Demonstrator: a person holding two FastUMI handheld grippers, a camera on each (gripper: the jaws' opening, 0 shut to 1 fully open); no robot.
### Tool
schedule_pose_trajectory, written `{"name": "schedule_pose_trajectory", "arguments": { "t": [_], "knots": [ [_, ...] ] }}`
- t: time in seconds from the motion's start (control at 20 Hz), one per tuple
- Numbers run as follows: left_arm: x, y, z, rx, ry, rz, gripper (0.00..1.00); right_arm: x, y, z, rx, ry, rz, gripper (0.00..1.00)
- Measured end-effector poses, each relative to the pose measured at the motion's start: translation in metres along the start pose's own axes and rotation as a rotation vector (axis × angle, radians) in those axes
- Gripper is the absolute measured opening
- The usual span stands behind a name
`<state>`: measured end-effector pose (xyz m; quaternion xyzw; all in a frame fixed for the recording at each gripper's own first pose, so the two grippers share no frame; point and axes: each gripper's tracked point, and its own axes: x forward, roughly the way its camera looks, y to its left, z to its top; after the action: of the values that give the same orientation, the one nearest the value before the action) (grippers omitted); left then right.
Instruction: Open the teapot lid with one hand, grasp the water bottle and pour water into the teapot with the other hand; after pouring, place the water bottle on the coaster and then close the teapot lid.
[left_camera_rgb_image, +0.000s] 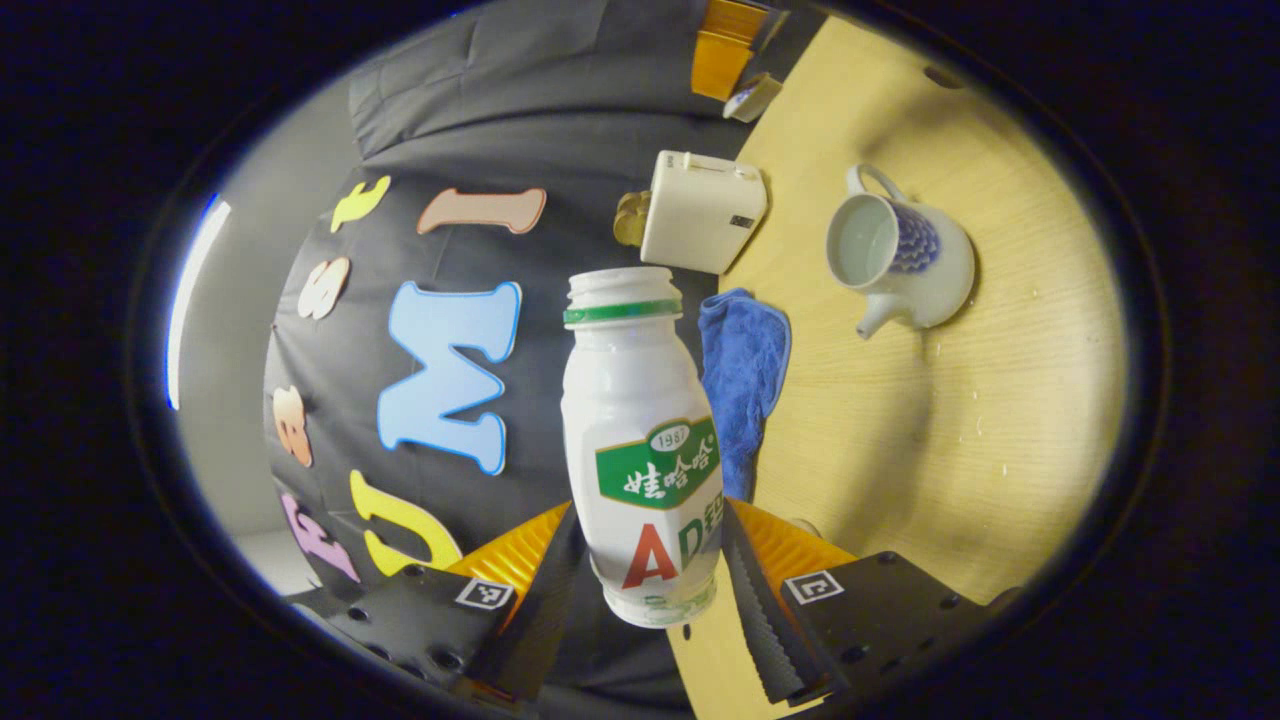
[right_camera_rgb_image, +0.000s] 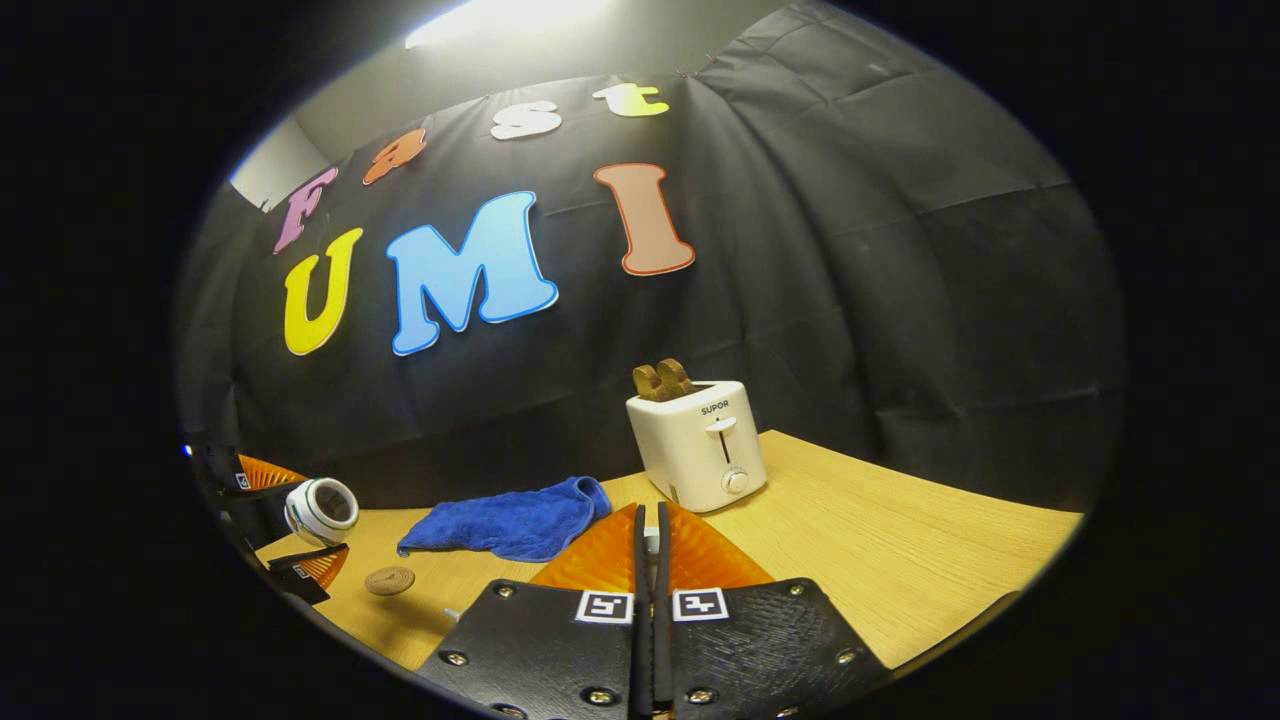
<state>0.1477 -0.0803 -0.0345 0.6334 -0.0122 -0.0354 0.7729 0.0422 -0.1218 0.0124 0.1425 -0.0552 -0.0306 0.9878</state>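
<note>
While your left gripper (left_camera_rgb_image: 648, 575) is clamping the bottle (left_camera_rgb_image: 640, 440) sideways beside the open teapot (left_camera_rgb_image: 900, 262), you are tipping: aim its mouth over the opening, slowly; your right gripper (right_camera_rgb_image: 650, 560) is pinching shut, lid unseen.

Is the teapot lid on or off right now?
Off. The teapot has an uncovered mouth, its pale inside in plain sight. Where the lid is, cannot tell.

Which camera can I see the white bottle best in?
The left gripper view. There the bottle stands big in the middle, cap off, held between the left claw fingers. In the right gripper view the bottle is small and far off at the left edge, its open mouth facing the camera.
</note>
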Motion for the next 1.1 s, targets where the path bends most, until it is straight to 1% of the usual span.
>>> {"name": "schedule_pose_trajectory", "arguments": {
  "t": [0.1, 0.2, 0.5, 0.6, 0.65, 0.7, 0.9, 1.1],
  "knots": [
    [-0.013, 0.000, -0.008, -0.111, 0.007, -0.018, 0.89, 0.000, 0.006, -0.001, -0.009, 0.003, 0.019, 0.00],
    [-0.016, 0.004, -0.012, -0.210, 0.013, -0.022, 0.89, -0.001, 0.014, -0.004, -0.019, 0.006, 0.043, 0.00],
    [-0.012, -0.001, -0.029, -0.485, 0.043, -0.034, 0.89, -0.003, 0.040, -0.010, -0.029, 0.021, 0.136, 0.00],
    [-0.012, -0.003, -0.034, -0.559, 0.048, -0.032, 0.89, -0.003, 0.046, -0.012, -0.036, 0.027, 0.155, 0.00],
    [-0.014, -0.004, -0.035, -0.593, 0.050, -0.035, 0.83, -0.003, 0.049, -0.014, -0.042, 0.030, 0.163, 0.00],
    [-0.017, -0.004, -0.037, -0.627, 0.050, -0.039, 0.89, -0.004, 0.052, -0.015, -0.046, 0.032, 0.172, 0.00],
    [-0.025, -0.002, -0.038, -0.739, 0.045, -0.037, 0.89, -0.007, 0.070, -0.020, -0.065, 0.046, 0.227, 0.00],
    [-0.029, -0.007, -0.038, -0.872, 0.032, -0.056, 0.89, -0.011, 0.088, -0.032, -0.076, 0.075, 0.292, 0.00]
  ]
}}
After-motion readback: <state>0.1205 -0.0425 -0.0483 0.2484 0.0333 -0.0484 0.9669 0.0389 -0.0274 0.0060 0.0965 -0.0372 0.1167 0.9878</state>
